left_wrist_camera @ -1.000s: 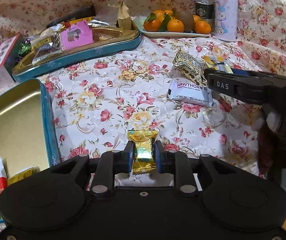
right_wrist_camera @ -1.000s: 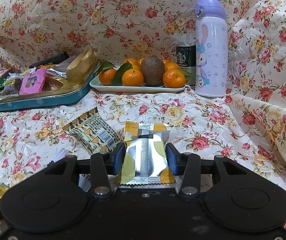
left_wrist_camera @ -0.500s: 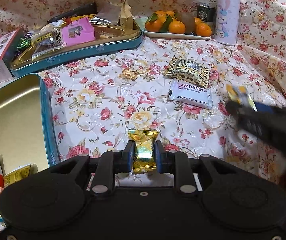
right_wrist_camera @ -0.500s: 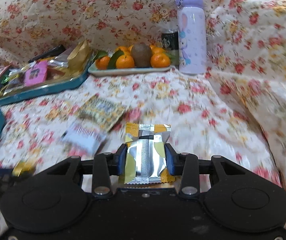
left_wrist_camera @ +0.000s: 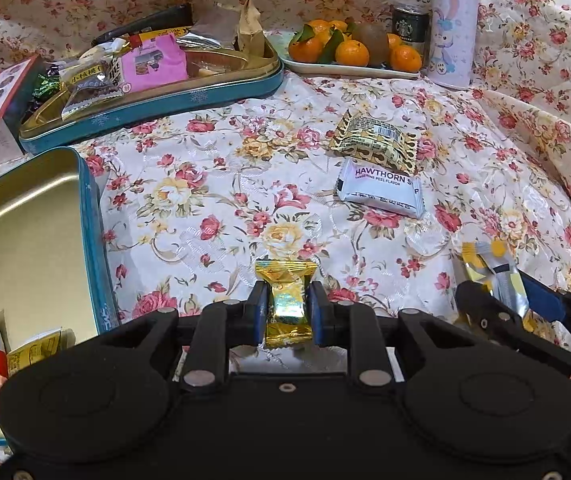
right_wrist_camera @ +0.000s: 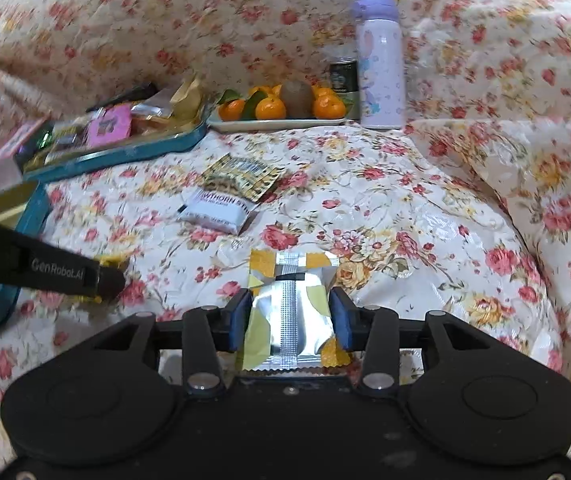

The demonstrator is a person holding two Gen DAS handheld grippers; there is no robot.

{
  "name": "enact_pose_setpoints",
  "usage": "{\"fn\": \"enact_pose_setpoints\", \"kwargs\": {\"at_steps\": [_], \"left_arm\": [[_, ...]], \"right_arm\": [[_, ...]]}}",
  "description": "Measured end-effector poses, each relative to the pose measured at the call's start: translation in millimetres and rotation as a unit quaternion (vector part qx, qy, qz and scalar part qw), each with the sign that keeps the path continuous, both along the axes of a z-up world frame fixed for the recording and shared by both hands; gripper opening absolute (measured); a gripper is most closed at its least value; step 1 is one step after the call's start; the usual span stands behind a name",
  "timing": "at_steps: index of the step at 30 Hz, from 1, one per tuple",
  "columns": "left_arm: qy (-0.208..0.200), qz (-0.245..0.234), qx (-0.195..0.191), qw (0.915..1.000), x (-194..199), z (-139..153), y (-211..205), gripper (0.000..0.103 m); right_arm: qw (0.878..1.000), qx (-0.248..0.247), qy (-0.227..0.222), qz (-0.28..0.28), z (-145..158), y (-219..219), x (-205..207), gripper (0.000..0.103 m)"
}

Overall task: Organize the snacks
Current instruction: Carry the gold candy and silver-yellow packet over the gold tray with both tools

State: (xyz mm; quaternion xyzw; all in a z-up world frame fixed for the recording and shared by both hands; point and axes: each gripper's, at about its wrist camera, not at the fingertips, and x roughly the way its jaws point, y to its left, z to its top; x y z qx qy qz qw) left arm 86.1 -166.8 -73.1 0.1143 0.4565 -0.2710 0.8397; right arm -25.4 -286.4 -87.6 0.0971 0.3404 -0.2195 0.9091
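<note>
My left gripper [left_wrist_camera: 287, 312] is shut on a small gold-wrapped candy [left_wrist_camera: 285, 280], held just above the floral cloth. The right gripper [right_wrist_camera: 290, 312] has a silver and yellow packet [right_wrist_camera: 291, 280] between its blue pads; the pads still touch the packet's sides while the jaws are opening slightly. In the left wrist view the right gripper [left_wrist_camera: 501, 292] sits at the lower right with that packet. On the cloth lie a white hawthorn packet [left_wrist_camera: 381, 192] and a gold patterned packet [left_wrist_camera: 373, 144].
A teal tin [left_wrist_camera: 189, 100] with several snacks stands at the back left. A second teal, gold-lined tin [left_wrist_camera: 89, 220] sits at the near left with a few packets inside. Behind are a plate of oranges [left_wrist_camera: 349, 66], a dark can [left_wrist_camera: 409, 28] and a lilac bottle [left_wrist_camera: 451, 28].
The right gripper has pulled back from the loose packets toward the near right, carrying the silver and yellow packet. The left gripper and its gold candy have stayed put.
</note>
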Motion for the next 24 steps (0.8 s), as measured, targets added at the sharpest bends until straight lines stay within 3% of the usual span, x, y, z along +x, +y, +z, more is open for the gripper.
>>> {"fn": "enact_pose_setpoints", "kwargs": {"at_steps": [4,9,14,20,24], "left_arm": [[0.002,0.001,0.000,1.0000,0,0,0,0.031],[0.004,0.005,0.000,1.0000,1,1,-1,0.030],[0.005,0.001,0.001,1.0000,0,2,0,0.026],[0.035,-0.003,-0.018,0.9992,-2,8,10,0.026],[0.030,0.000,-0.019,0.9994,-12,15,18,0.026]], "right_arm": [[1.000,0.018,-0.012,-0.015,0,-5,1,0.045],[1.000,-0.015,0.013,0.016,-1,2,6,0.049],[0.999,-0.023,0.009,0.020,-2,3,6,0.043],[1.000,-0.017,-0.008,0.022,7,5,-1,0.042],[0.999,-0.016,-0.017,0.028,15,10,-6,0.042]]}}
